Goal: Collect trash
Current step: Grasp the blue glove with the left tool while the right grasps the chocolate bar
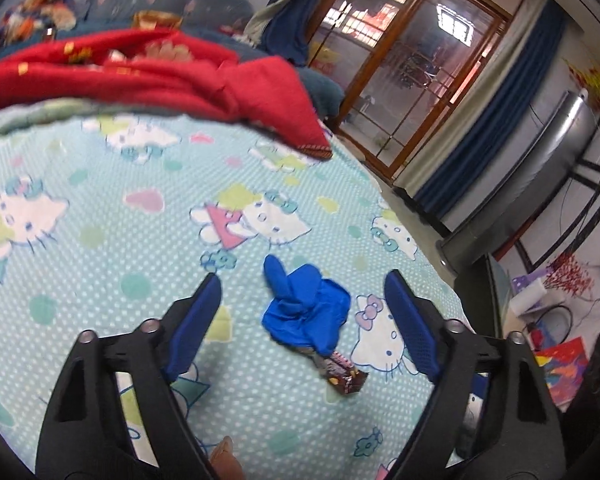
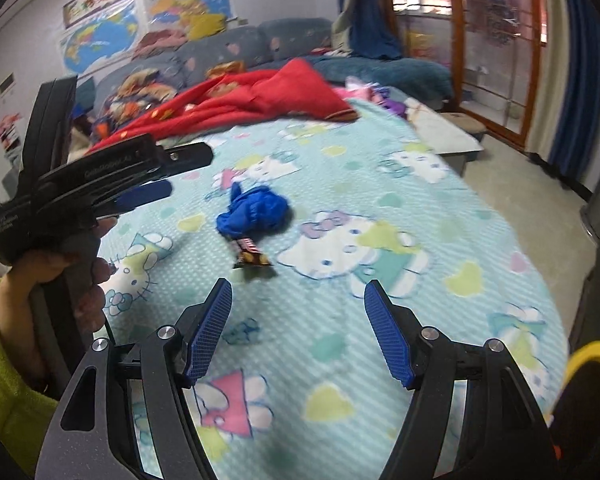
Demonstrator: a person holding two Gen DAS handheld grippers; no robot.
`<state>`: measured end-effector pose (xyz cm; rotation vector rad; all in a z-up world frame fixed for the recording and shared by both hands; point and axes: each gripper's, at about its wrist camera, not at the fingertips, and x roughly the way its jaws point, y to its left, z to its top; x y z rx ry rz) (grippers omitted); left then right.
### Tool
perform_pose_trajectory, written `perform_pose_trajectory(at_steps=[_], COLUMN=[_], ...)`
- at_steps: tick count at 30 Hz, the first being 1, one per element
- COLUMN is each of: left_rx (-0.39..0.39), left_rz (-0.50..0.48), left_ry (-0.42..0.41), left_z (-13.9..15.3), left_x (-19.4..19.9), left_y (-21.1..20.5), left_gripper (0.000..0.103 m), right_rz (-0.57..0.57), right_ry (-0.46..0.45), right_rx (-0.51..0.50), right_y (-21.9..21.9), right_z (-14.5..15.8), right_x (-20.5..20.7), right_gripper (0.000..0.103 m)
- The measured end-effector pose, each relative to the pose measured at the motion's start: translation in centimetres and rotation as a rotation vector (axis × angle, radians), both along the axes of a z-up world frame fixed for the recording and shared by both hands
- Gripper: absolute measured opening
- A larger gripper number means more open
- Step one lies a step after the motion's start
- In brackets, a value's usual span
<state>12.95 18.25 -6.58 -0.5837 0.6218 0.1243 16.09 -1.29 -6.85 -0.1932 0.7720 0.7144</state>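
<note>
Where it lies crumpled, the blue glove (image 1: 306, 306) overlaps a brown wrapper (image 1: 342, 374).

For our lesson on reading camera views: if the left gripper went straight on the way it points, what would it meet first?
Probably the crumpled blue glove on the bedsheet, centred between the open left gripper's fingers; depth is uncertain.

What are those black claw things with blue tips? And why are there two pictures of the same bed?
They are grabbing tools, one in each of a person's hands. Each carries a camera looking out between its fingers, so you get two views. The left gripper and the right gripper are both open and hold nothing. In the right one's picture you also see the left tool in the person's hand. On the cat-patterned bedsheet lie a crumpled blue glove and, touching it, a brown snack wrapper. A red blanket lies farther back.
</note>
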Motion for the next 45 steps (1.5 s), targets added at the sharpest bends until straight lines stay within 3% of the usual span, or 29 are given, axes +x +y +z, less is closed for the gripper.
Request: perform_pose_trajectory(at_steps=[4,9,15,21,24,28,45], left_rx=[-0.101,-0.167,-0.184,-0.185,-0.182,-0.175,-0.139], left_rz=[-0.031,-0.055,-0.069,-0.084,-0.087,-0.097,-0.194], left_ry=[0.016,0.016,0.018,0.046,0.062,0.062,-0.012], left_z=[-1.6,-2.7,-3.1,-3.8,-4.1,-4.1,-1.5], left_x=[0.5,0.8,1.2,1.7,1.8,1.8,1.3], left_y=[1.0,1.4,1.3,1.0,0.8,0.6,-1.9], left_gripper=[0.056,0.049,0.047,0.035,0.024,0.002,0.000], right_rz=[0.036,0.064,0.103,0.101,0.098,0.102,-0.018], right_ry=[0.023,0.049,0.077,0.082,0.084,0.083,0.095], right_rx=[-0.007,-0.024,-0.080,-0.089,-0.087,-0.077,-0.039], right_y=[2.1,4.0,6.3,6.7,6.7,6.5,-1.1], right_z=[-1.0,-2.3,-3.8,-4.2,-4.2,-4.0,-2.9], right_x=[0.9,2.1,3.0,3.3,3.5,3.4,1.4], right_gripper=[0.066,0.066,0.052,0.042,0.031,0.031,0.030])
